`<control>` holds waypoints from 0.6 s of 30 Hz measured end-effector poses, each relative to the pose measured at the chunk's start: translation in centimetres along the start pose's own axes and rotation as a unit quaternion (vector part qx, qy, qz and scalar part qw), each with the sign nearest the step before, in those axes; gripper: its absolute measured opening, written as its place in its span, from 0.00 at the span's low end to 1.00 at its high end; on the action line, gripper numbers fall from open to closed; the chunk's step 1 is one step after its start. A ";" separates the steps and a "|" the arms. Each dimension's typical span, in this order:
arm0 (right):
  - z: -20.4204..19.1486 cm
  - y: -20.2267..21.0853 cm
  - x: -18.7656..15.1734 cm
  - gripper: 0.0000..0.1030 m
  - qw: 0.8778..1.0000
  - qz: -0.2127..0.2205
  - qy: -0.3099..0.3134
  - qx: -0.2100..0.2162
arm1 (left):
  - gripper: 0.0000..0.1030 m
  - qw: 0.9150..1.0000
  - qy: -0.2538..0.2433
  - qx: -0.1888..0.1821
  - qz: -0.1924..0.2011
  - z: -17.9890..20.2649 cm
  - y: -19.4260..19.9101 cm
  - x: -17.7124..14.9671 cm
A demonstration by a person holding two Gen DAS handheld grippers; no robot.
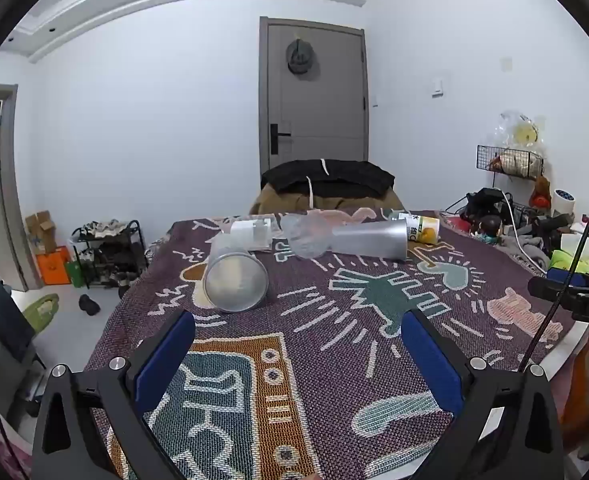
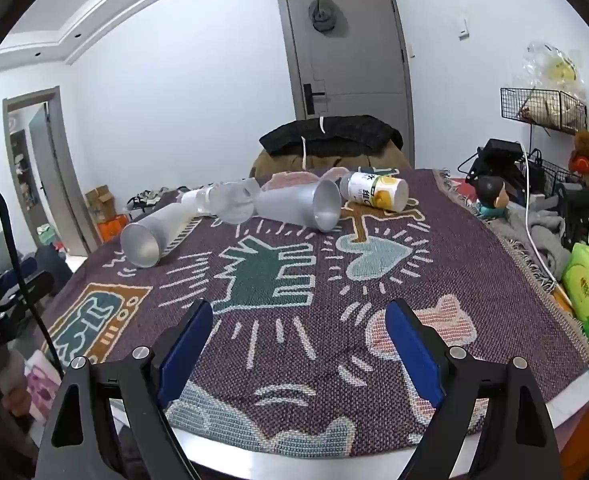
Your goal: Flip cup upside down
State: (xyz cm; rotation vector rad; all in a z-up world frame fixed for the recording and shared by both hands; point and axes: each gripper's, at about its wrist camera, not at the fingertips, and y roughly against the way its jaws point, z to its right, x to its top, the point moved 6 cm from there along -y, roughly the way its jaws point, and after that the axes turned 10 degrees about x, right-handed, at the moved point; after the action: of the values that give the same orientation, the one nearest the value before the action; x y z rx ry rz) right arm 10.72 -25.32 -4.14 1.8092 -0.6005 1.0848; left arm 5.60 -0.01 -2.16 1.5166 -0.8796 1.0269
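Observation:
Two frosted plastic cups lie on their sides on the patterned cloth. One cup (image 1: 236,276) (image 2: 154,234) lies at the left with its mouth toward me. The other cup (image 1: 370,238) (image 2: 298,206) lies further back, mouth to the right. A clear crumpled cup (image 1: 308,234) (image 2: 234,202) lies between them. My left gripper (image 1: 298,320) is open and empty, near the table's front, short of the left cup. My right gripper (image 2: 298,308) is open and empty over the cloth's front part.
A white bottle with a yellow label (image 2: 378,192) (image 1: 424,230) lies at the back right. A clear bottle (image 1: 250,230) lies behind the left cup. Clutter, a cable and a green packet (image 2: 586,288) line the right edge. A chair with a black jacket (image 2: 330,136) stands behind the table (image 2: 254,456).

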 end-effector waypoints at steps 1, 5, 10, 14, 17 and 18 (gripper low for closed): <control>0.0 0.0 0.0 0.85 1.000 -0.001 -0.001 0.001 | 1.00 1.000 -0.001 0.000 0.000 0.0 0.0 0.0; -0.1 -0.2 -0.2 0.85 1.000 -0.004 -0.001 0.001 | 1.00 1.000 0.004 0.002 0.003 -0.3 -0.2 0.0; -0.2 -0.5 -0.2 0.85 1.000 -0.007 -0.001 0.000 | 1.00 1.000 0.006 0.000 0.002 -0.2 0.1 0.0; -0.1 -0.6 -0.5 0.85 1.000 -0.010 -0.004 0.002 | 1.00 1.000 0.008 -0.002 -0.001 -0.1 -0.1 0.0; -0.1 -0.6 -0.6 0.85 1.000 -0.011 -0.004 0.002 | 1.00 1.000 0.007 -0.004 -0.003 -0.1 -0.2 0.0; -0.1 -0.6 -0.6 0.85 1.000 -0.012 -0.004 0.002 | 1.00 1.000 0.007 -0.004 -0.003 -0.1 -0.2 0.0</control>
State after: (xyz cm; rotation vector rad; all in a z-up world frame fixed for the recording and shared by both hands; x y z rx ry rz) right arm 10.82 -24.95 -4.90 1.8215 -0.5811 1.0644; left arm 5.76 0.08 -2.21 1.5035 -0.8690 1.0280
